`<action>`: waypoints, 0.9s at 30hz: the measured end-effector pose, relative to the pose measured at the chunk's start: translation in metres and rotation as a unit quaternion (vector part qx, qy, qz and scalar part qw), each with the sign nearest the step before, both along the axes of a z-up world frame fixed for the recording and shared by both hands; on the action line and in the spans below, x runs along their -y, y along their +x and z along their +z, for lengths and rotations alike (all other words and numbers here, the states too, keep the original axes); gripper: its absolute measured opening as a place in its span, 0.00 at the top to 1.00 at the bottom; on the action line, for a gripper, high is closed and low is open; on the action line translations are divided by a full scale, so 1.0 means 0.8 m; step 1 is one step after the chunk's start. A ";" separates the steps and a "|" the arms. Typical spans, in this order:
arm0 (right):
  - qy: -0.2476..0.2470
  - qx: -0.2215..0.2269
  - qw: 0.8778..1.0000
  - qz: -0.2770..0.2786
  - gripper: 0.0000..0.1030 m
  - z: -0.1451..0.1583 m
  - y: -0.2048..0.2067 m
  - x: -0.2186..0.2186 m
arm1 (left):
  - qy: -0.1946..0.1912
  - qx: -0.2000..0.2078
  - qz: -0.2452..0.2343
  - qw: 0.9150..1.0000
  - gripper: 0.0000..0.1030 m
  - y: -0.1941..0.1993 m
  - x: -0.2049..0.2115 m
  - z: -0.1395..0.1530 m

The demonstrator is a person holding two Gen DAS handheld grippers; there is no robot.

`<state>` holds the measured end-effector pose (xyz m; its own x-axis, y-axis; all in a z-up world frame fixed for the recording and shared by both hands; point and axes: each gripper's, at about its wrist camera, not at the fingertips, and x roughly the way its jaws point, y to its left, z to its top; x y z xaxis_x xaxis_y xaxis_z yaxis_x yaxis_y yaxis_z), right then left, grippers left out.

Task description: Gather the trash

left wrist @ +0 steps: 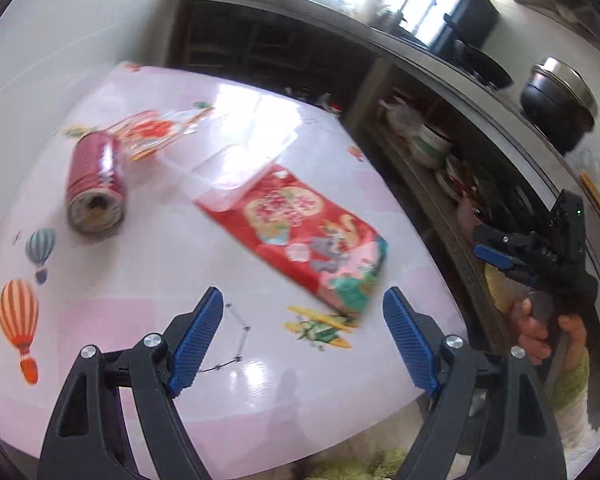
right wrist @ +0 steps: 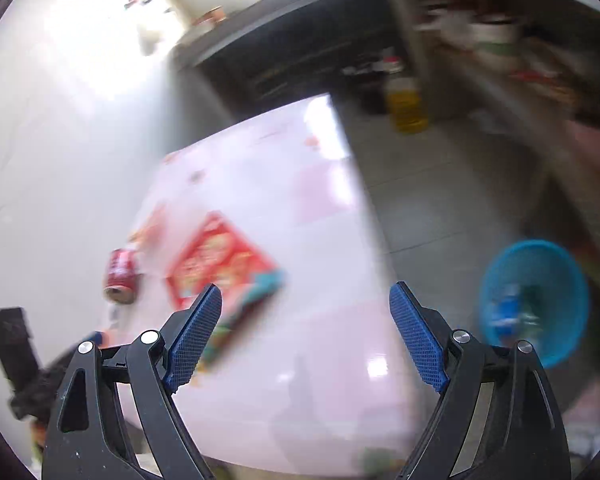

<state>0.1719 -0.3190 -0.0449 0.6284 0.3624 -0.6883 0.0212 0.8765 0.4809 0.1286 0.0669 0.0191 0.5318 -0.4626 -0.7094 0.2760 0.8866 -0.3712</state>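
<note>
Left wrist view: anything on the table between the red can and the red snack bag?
Yes. In the left wrist view a clear plastic container lies between the red can and the red snack bag, its corner overlapping the bag's far end. Otherwise bare tablecloth.

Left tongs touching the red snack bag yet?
Apart. The left wrist view shows the left tongs open and empty, with bare tablecloth between the pads and the red snack bag.
</note>
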 end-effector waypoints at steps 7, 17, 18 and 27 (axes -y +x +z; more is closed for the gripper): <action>0.122 -0.061 0.987 0.080 0.26 0.004 0.086 -0.098 | 0.005 0.030 0.036 0.999 0.23 0.002 -0.029 -0.003; 0.100 -0.154 0.981 0.063 0.51 -0.041 0.192 -0.194 | -0.030 0.042 0.089 0.995 0.26 0.012 -0.075 0.001; 0.102 -0.161 0.980 0.060 0.54 -0.047 0.197 -0.198 | -0.031 0.044 0.092 0.994 0.27 0.012 -0.079 0.001; 0.105 -0.194 0.974 0.041 0.89 -0.075 0.211 -0.214 | -0.041 0.042 0.102 0.993 0.37 0.018 -0.112 -0.005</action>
